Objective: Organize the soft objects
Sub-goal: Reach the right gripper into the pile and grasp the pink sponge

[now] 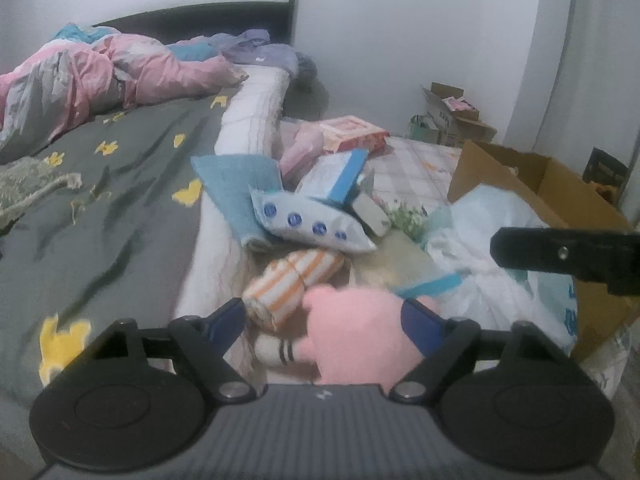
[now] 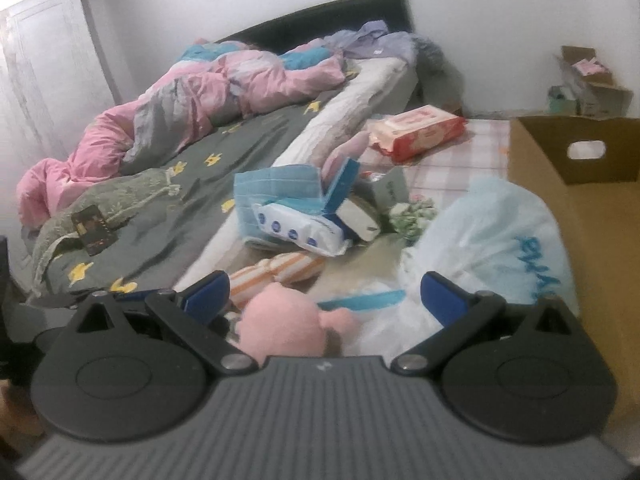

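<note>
Reaching over the bedside clutter, L gripper (image 1: 324,322) had jaws spread w/ pink plush toy (image 1: 352,332) between them, right pad touching it, left pad clear. R gripper (image 2: 326,294) jaws spread, empty. Plush lay beside striped plush (image 1: 292,284), near cardboard box (image 1: 552,184).

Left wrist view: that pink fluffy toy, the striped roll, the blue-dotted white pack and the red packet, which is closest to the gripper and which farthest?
1. Pink plush toy, between the left gripper fingers.
2. Orange-striped roll, just beyond, slightly left.
3. Blue-dotted white pack, further up the pile.
4. Red packet, far back by the mattress.
</note>
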`<state>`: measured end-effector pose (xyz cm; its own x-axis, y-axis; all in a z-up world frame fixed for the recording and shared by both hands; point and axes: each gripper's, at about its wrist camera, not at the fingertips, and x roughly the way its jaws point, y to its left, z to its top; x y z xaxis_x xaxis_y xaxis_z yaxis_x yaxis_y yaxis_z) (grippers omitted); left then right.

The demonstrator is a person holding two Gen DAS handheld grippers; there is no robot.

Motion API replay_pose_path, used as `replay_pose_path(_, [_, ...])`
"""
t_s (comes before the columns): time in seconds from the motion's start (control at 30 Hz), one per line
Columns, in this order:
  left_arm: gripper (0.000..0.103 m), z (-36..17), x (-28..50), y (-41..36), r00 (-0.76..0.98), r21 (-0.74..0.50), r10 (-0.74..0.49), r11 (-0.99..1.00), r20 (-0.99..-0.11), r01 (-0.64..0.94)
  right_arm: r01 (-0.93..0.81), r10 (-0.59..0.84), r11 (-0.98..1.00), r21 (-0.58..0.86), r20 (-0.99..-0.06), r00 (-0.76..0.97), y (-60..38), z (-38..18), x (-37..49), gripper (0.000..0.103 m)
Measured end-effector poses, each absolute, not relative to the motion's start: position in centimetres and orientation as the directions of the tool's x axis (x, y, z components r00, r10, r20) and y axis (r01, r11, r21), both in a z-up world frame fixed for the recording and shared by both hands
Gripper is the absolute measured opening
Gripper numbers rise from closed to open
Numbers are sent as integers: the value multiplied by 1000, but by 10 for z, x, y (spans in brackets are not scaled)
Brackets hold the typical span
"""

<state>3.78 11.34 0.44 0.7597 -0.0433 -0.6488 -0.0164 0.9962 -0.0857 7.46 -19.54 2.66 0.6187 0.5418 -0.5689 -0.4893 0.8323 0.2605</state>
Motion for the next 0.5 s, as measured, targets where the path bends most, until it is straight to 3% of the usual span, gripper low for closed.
replay_pose_path(0.23, [86, 42, 83, 131, 807, -59, -34, 998, -590, -2, -588, 595, 777, 225, -569, 567, -179, 89, 119, 101])
replay_pose_path(0.37, [77, 54, 123, 133, 822, -4, -5, 1000, -569, 4, -617, 630, 744, 255, -574, 523, -166, 124, 170, 101])
replay_pose_path(0.5, [65, 48, 177, 136, 806, -28, -35, 999, -591, 22, -595, 643, 740, 314, -593, 486, -143, 128, 248, 101])
